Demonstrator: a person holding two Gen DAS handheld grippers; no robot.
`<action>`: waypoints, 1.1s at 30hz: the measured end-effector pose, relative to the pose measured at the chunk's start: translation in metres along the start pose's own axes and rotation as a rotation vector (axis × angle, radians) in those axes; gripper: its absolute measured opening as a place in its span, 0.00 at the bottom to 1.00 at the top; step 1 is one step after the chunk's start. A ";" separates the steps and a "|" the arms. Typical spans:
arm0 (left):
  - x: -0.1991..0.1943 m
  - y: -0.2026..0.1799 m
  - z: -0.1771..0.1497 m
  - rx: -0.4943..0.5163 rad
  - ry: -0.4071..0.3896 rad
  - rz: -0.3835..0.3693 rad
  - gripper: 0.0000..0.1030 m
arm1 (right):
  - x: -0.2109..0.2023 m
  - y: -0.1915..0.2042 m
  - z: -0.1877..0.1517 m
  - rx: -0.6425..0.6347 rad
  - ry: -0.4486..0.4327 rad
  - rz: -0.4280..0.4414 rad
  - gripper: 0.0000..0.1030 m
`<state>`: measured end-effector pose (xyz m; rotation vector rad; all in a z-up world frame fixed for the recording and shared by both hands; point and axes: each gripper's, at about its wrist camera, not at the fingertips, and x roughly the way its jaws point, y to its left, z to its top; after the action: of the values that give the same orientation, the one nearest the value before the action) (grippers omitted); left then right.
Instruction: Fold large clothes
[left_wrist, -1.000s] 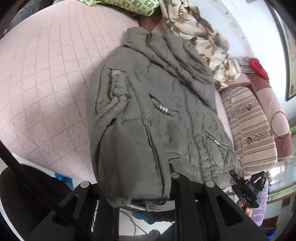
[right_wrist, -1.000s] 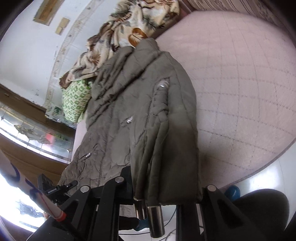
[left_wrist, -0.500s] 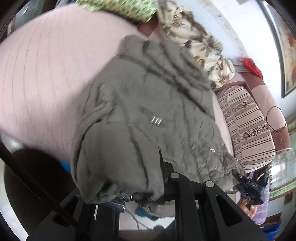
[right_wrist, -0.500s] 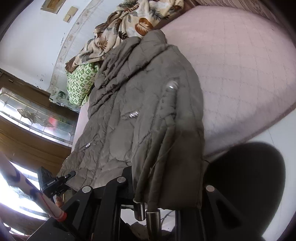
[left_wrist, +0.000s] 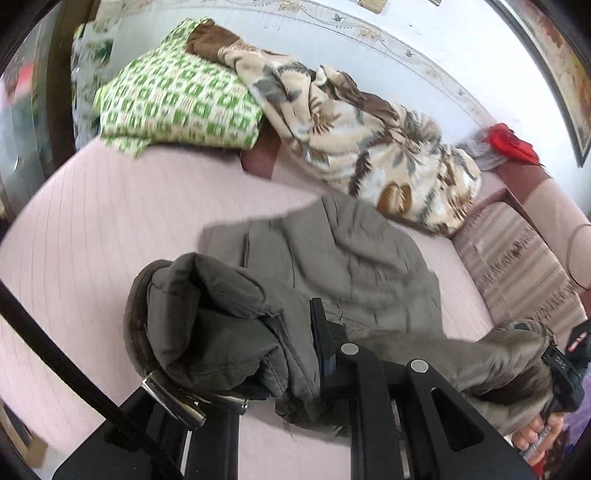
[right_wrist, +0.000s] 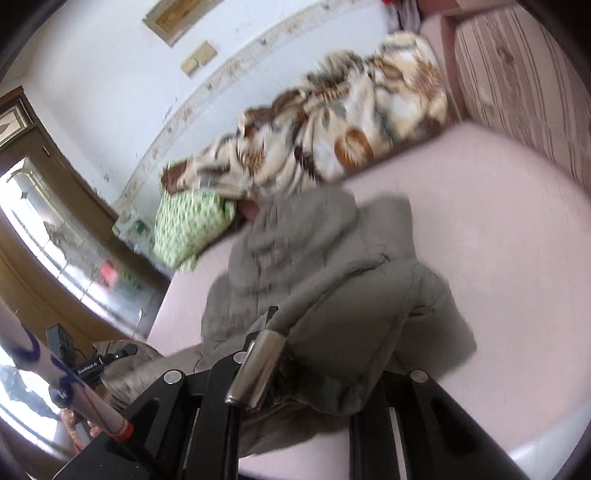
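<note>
A grey-green padded jacket (left_wrist: 354, 258) lies on the pink quilted bed (left_wrist: 92, 229), its lower half lifted and bunched toward the collar. My left gripper (left_wrist: 280, 373) is shut on the hem, where a metal cord end (left_wrist: 173, 402) dangles. In the right wrist view the jacket (right_wrist: 332, 280) folds up under my right gripper (right_wrist: 314, 373), which is shut on the other hem corner beside a metal cord end (right_wrist: 255, 369). Each view shows the other gripper at its edge: the right gripper (left_wrist: 561, 373) and the left gripper (right_wrist: 85, 365).
A green-checked pillow (left_wrist: 177, 99) and a leaf-print blanket (left_wrist: 369, 147) lie along the wall at the bed's far side. A striped cushion (left_wrist: 524, 266) and a red cloth (left_wrist: 509, 144) sit at the right. A wooden cabinet with glass doors (right_wrist: 55, 236) stands at the left.
Both grippers have risen and carried the hem forward over the jacket toward its collar. The jacket, flat a second ago, now doubles up on itself.
</note>
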<state>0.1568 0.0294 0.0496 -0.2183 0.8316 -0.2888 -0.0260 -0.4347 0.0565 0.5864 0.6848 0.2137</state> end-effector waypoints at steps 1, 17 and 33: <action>0.007 -0.001 0.011 -0.002 0.000 0.010 0.16 | 0.006 0.003 0.009 -0.004 -0.016 -0.007 0.16; 0.247 0.008 0.106 -0.017 0.178 0.276 0.19 | 0.221 -0.049 0.120 0.031 0.082 -0.302 0.17; 0.182 0.019 0.113 -0.125 0.129 0.052 0.57 | 0.256 -0.071 0.117 0.062 0.103 -0.300 0.28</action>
<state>0.3614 -0.0050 -0.0084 -0.2970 0.9829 -0.2038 0.2444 -0.4491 -0.0484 0.5267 0.8721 -0.0576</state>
